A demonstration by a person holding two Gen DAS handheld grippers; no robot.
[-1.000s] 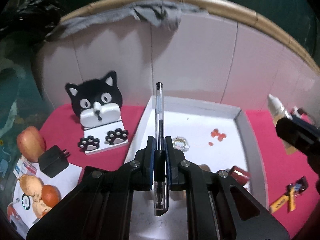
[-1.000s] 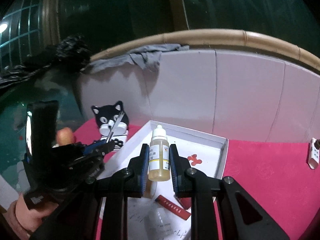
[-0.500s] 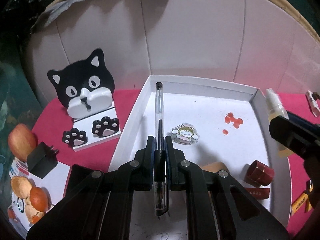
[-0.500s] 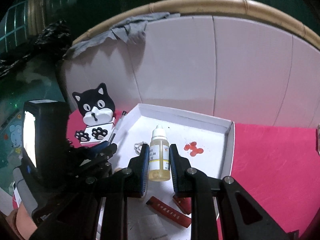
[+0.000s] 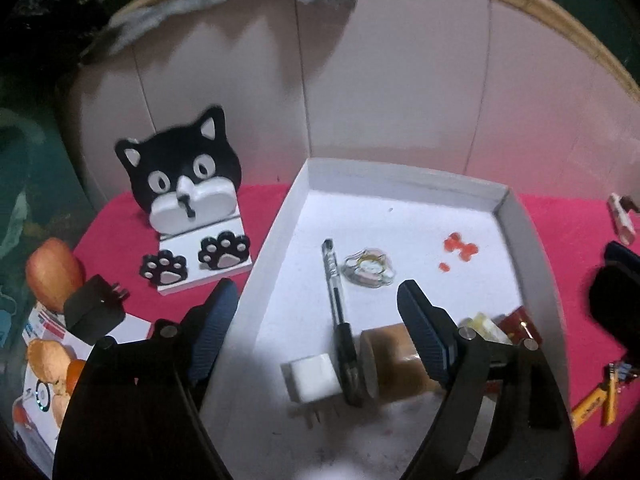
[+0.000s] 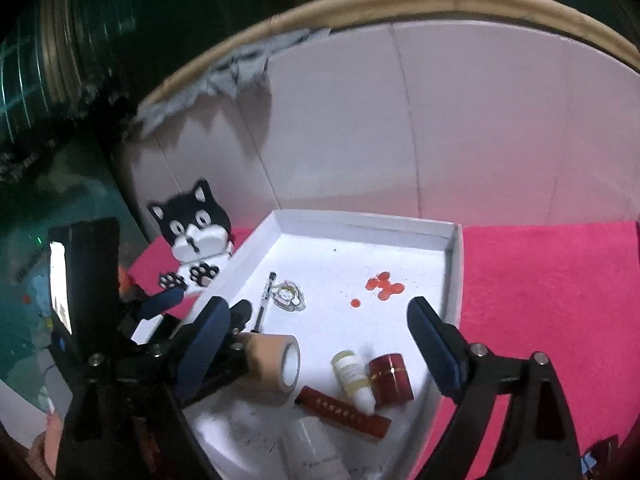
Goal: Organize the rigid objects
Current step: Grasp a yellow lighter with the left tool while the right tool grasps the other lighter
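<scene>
My left gripper (image 5: 316, 300) hovers over the white tray (image 5: 400, 172), its jaws opening and gripping nothing. Below it the clear pen (image 5: 336, 292) lies flat on the tray floor, its cap end against a tan tape roll (image 5: 392, 360). My right gripper (image 6: 318, 312) is also over the tray with jaws opening and nothing held. The small dropper bottle (image 6: 352, 376) lies on its side under it, beside a red cylinder (image 6: 390, 378).
The tray also holds a white charger cube (image 5: 312, 376), a cat charm (image 5: 370, 272), a red flat stick (image 6: 344, 412) and red stains (image 6: 384, 286). Left of it on the pink cloth stand a cat phone holder (image 5: 188, 188), a black charger (image 5: 96, 308) and an apple (image 5: 54, 272). A yellow cutter (image 5: 592, 404) lies right.
Both grippers have opened. The pen dropped from the left gripper onto the tray floor. The dropper bottle left the right gripper and now lies on its side in the tray.
</scene>
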